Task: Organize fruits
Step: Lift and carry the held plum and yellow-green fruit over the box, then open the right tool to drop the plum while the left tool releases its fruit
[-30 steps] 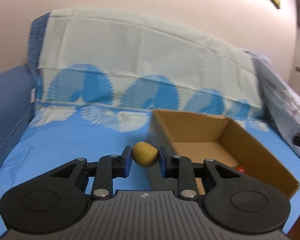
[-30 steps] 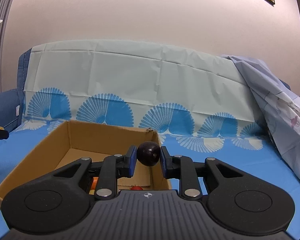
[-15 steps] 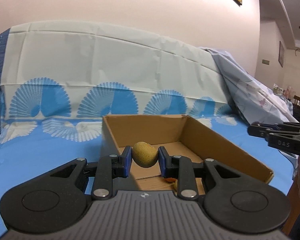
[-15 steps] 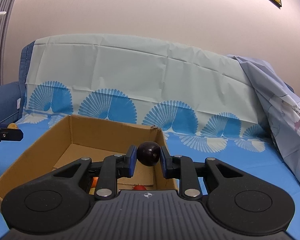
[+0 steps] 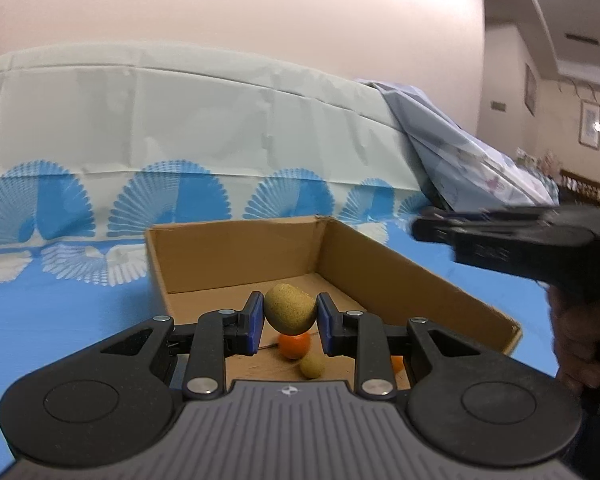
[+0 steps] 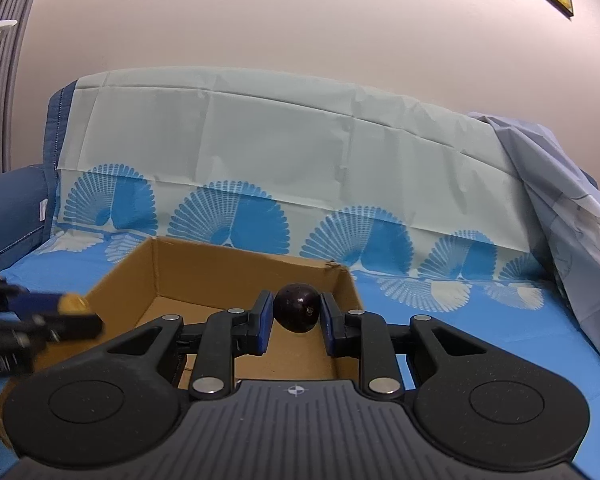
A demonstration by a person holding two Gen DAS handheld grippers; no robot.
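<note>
My left gripper [image 5: 289,323] is shut on a brown kiwi [image 5: 289,312] and holds it above the open cardboard box [image 5: 400,268]. In the box below it lie an orange [image 5: 295,345] and a second kiwi [image 5: 312,366]. My right gripper [image 6: 296,322] is shut on a dark purple plum [image 6: 296,313] and holds it over the same box [image 6: 204,266] from the other side. The right gripper also shows at the right of the left wrist view [image 5: 500,240], and the left gripper at the left of the right wrist view [image 6: 40,320].
The box sits on a blue cloth with fan patterns [image 5: 60,320] over a sofa. The covered backrest [image 6: 300,148] rises behind it. A pale blue sheet [image 6: 572,200] hangs at the right. A blue armrest [image 6: 8,208] is at the left.
My left gripper has swung right with the kiwi, from beside the box to over its inside. My right gripper has moved slightly forward over the box with the plum.
</note>
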